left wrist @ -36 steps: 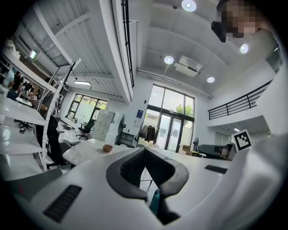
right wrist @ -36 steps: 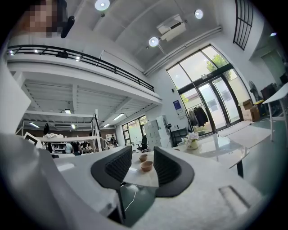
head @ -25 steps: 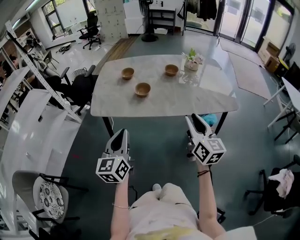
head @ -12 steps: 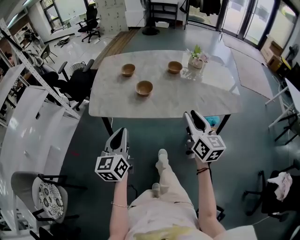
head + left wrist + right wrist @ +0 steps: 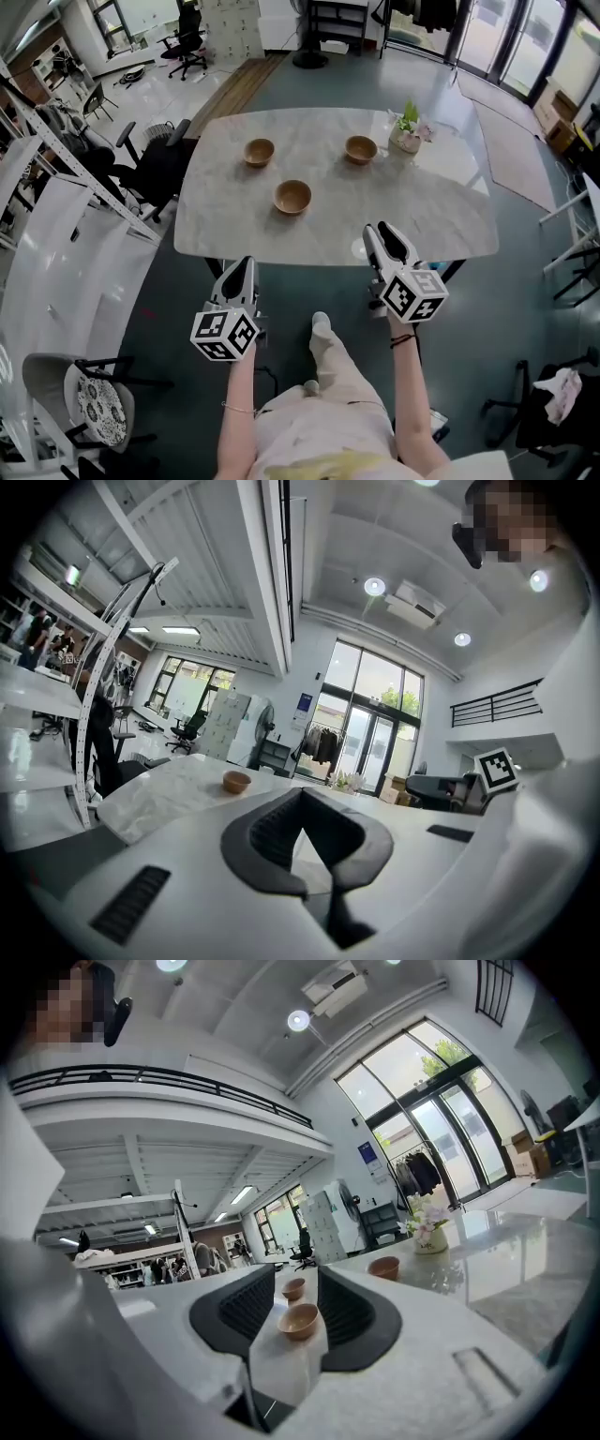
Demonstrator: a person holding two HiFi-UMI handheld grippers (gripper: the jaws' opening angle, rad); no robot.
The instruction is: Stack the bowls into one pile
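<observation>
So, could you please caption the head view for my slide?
Three brown wooden bowls sit apart on a white marble table; left gripper shut, right gripper open.

Three round brown bowls, wood-looking, all upright, empty and not stacked at all, on the white marble table. The left bowl and right bowl sit toward the far side, well apart. The near bowl sits closer to the front edge, between them, nearer the left one.

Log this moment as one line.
stack: none | near bowl, far-left bowl, far-right bowl: apart on table | left gripper: shut, empty | right gripper: open, empty
</observation>
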